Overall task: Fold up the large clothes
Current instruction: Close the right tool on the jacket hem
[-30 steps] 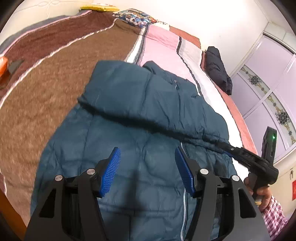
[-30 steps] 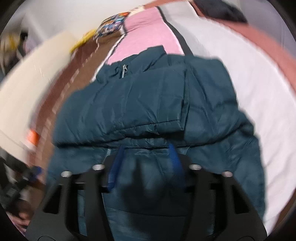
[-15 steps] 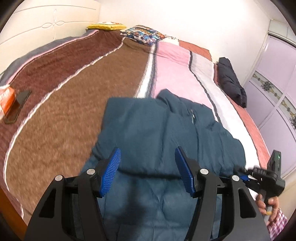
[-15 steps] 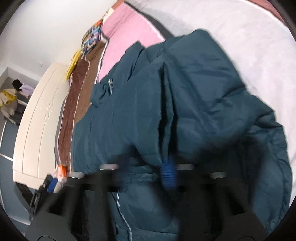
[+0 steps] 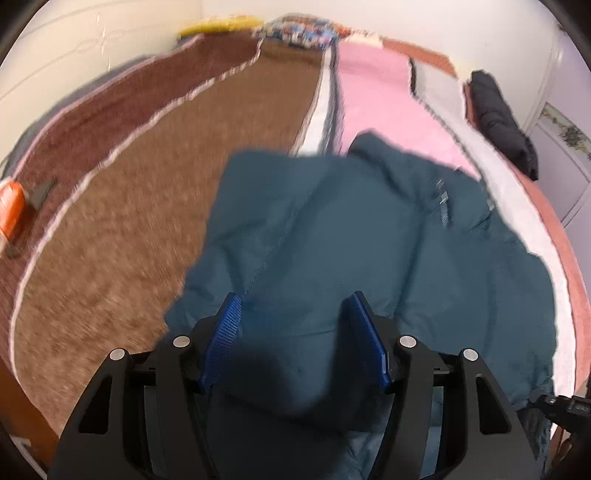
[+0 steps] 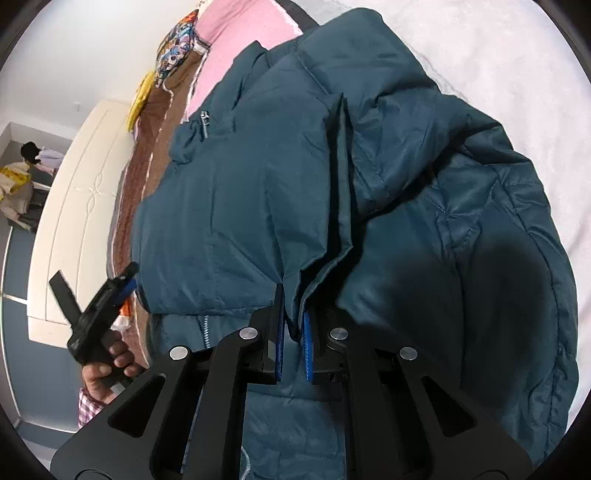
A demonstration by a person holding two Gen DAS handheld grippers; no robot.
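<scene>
A dark teal padded jacket (image 5: pixel 351 236) lies on the striped bed, its sleeves folded across the front. It fills the right wrist view (image 6: pixel 258 192). My left gripper (image 5: pixel 295 314) is open, its blue pads (image 5: pixel 223 336) straddling the edge of a folded sleeve without closing on it. My right gripper (image 6: pixel 293 328) is shut on the cuff edge of the other sleeve (image 6: pixel 332 206), which rises as a ridge from the jaws. The left gripper also shows at the left of the right wrist view (image 6: pixel 127 282).
The bed's blanket (image 5: pixel 147 192) has brown, pink and white stripes. A dark garment (image 5: pixel 502 122) lies at its far right edge. Patterned pillows (image 5: pixel 303 31) lie at the far end. An orange item (image 5: pixel 11 210) and a dark flat object lie at left. A cream headboard (image 6: pixel 74 206) stands beyond.
My left gripper has dropped closer to the jacket, onto the folded sleeve edge. My right gripper has closed on the other sleeve's cuff edge and its view has steadied.
</scene>
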